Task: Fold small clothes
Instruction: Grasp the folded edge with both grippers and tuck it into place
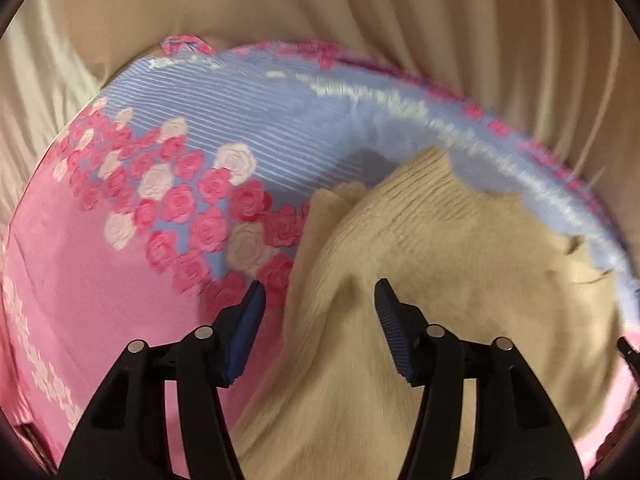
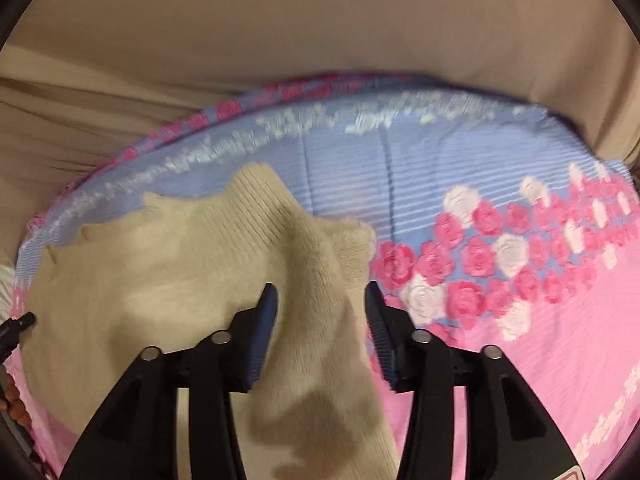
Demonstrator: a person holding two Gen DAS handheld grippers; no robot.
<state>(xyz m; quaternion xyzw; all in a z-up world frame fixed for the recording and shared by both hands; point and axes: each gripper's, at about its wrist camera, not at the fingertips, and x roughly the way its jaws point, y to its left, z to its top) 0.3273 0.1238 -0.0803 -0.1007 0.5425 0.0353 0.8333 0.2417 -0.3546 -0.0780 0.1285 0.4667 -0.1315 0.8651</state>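
1. Task item: one beige knit garment (image 1: 400, 280), fuzzy with a ribbed cuff or hem end, lying crumpled on a bed with a pink/blue rose-print cover (image 1: 120, 280). It is not flat; ridges and folds run through it.
2. Left claw (image 1: 320, 292): jaws apart, nothing pinched. A raised ridge of the garment sits between the pads, but neither pad presses on it. Released.
3. Right claw (image 2: 320, 296): jaws apart, straddling a long narrow strip of the garment, probably a sleeve. There is a gap at both pads, so no grip. Released.
4. Key relation: the fabric lies directly ahead of and under both claws, which point steeply down. In the right view the strip's long axis runs away from the claw toward the far edge of the bed, ending in the ribbed end (image 2: 256, 188). The bulk of the garment lies to the left of the right claw and to the right of the left claw, so the body sits between the two.
5. Nearer claw: each is already over cloth. The right is the one centred on the sleeve; the left is on the body ridge.
6. Judgement: the next move is likely to close on these two points, then lift and spread. The risk is pinching the bed cover along with the knit.
7. Count: one garment, two claws, one bed. Beige draped fabric (image 1: 400, 20) behind the bed; its type is unclear.
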